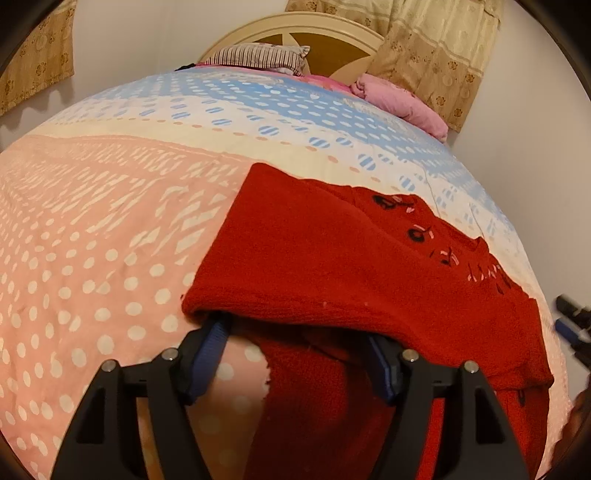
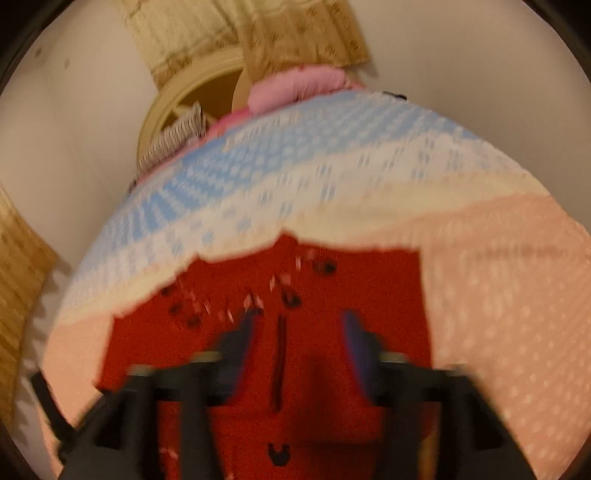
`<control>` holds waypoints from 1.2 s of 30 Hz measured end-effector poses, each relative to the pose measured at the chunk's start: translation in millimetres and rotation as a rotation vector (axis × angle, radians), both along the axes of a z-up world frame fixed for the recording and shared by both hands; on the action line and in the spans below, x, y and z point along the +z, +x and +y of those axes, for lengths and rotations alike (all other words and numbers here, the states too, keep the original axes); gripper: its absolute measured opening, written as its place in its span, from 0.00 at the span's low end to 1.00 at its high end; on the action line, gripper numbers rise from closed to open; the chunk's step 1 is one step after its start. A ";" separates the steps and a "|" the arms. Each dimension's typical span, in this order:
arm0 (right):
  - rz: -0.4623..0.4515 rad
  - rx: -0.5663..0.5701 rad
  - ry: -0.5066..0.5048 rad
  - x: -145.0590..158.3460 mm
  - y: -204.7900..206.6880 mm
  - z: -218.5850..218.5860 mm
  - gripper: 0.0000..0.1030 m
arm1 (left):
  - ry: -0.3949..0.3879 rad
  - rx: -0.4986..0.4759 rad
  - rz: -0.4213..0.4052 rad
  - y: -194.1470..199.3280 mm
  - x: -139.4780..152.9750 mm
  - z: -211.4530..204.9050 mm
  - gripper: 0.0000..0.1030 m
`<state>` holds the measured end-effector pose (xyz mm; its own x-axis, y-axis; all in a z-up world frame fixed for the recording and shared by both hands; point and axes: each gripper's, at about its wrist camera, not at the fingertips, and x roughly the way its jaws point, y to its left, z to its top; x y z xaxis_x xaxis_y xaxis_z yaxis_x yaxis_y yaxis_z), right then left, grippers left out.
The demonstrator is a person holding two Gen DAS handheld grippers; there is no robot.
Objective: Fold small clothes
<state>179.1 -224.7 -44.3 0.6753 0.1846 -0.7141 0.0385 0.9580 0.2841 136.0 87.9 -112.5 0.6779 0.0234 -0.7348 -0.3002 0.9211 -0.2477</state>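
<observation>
A small red knit garment (image 1: 332,258) with black and pink embroidery lies on the bed, partly folded over. In the left wrist view my left gripper (image 1: 299,332) is open; the folded edge of the garment drapes over its blue fingertips (image 1: 216,334), hiding their ends. In the blurred right wrist view the same garment (image 2: 314,369) fills the lower middle. My right gripper (image 2: 299,332) is open just above it, its fingers wide apart, holding nothing. The right gripper's tip also shows in the left wrist view (image 1: 570,325) at the right edge.
The bed has a pink, cream and blue dotted quilt (image 1: 110,221). A striped pillow (image 1: 258,57) and a pink bundle (image 1: 402,101) lie by the cream headboard (image 1: 295,33). Patterned curtains (image 1: 436,48) hang behind. White walls flank the bed.
</observation>
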 end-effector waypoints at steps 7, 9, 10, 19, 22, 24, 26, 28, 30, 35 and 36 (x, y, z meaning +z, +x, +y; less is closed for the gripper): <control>0.088 0.130 -0.128 -48.3 19.2 62.0 0.42 | -0.031 0.001 -0.015 -1.0 -0.5 3.0 0.69; 0.103 0.162 -0.229 -54.7 21.5 78.0 0.25 | -0.030 0.002 -0.011 -0.7 -0.7 2.8 0.69; 0.087 0.187 -0.260 -51.5 19.1 85.2 0.12 | -0.029 0.003 -0.010 -0.8 -0.6 3.7 0.69; -0.119 0.056 -0.353 26.1 5.0 59.9 0.11 | -0.028 0.011 -0.008 -0.6 -0.7 5.1 0.69; -0.160 -0.008 -0.426 44.0 6.5 45.2 0.11 | -0.024 0.014 -0.005 -0.1 -1.1 5.2 0.69; -0.158 -0.047 -0.438 47.0 8.3 28.6 0.11 | -0.025 0.018 -0.005 0.3 -1.4 6.2 0.69; -0.144 -0.083 -0.444 42.3 9.9 12.9 0.11 | -0.024 0.021 -0.005 0.4 -1.9 6.6 0.69; -0.116 -0.103 -0.433 31.6 12.3 -0.2 0.11 | -0.022 0.021 -0.004 0.9 -2.1 7.5 0.69; -0.089 -0.115 -0.438 18.5 17.7 -6.1 0.11 | -0.017 0.022 -0.001 1.0 -2.5 7.7 0.69; -0.016 -0.058 -0.326 -22.7 27.4 -21.9 0.12 | -0.017 0.022 -0.001 0.6 -2.9 8.4 0.69; -0.006 -0.058 -0.314 -27.7 29.9 -24.8 0.13 | -0.016 0.022 0.000 0.7 -3.0 8.7 0.69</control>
